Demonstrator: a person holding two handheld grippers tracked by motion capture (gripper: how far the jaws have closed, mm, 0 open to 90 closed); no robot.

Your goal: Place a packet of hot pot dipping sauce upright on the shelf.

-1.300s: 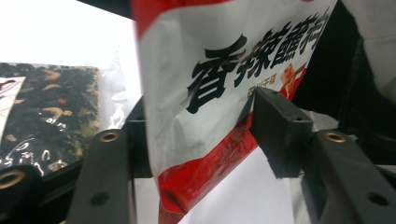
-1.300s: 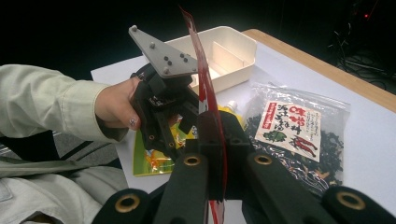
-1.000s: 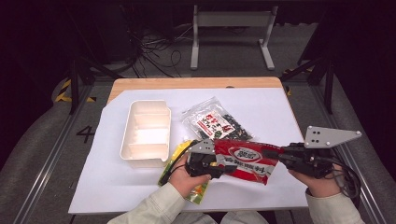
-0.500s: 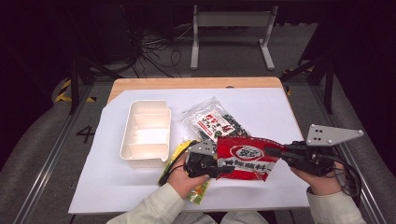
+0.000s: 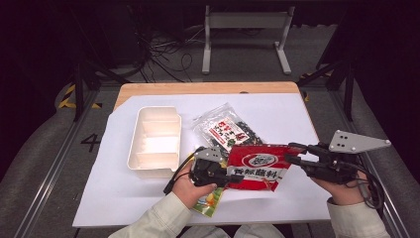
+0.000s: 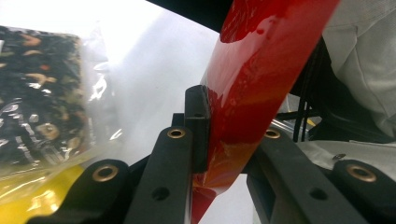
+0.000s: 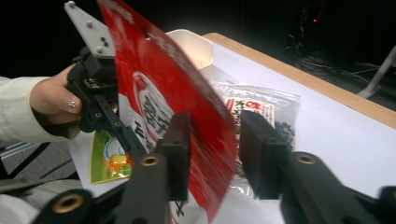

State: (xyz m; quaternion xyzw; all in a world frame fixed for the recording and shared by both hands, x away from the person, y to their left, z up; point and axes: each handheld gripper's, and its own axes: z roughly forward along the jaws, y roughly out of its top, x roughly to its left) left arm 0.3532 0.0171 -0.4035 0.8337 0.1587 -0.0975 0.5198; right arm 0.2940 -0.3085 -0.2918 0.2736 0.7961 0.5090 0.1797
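Observation:
A red snack packet (image 5: 255, 166) with a white label is held off the table, tilted up on edge. My left gripper (image 5: 236, 177) is shut on its lower left edge, and the left gripper view has both jaws pressed on the red film (image 6: 252, 93). My right gripper (image 5: 292, 152) is open at the packet's right edge. In the right gripper view the packet (image 7: 159, 93) stands between the jaws, close to the left one with a gap to the right one. The left gripper (image 7: 100, 93) and its hand show beyond.
A clear bag of dark dried food (image 5: 228, 130) lies just behind the packet. A white divided tray (image 5: 154, 136) sits to the left on the white sheet. A yellow-green packet (image 5: 208, 201) lies under the left hand near the front edge.
The red packet has been tipped from nearly flat to standing more upright, its face toward the high camera. The right gripper has shifted slightly and stays around its right edge.

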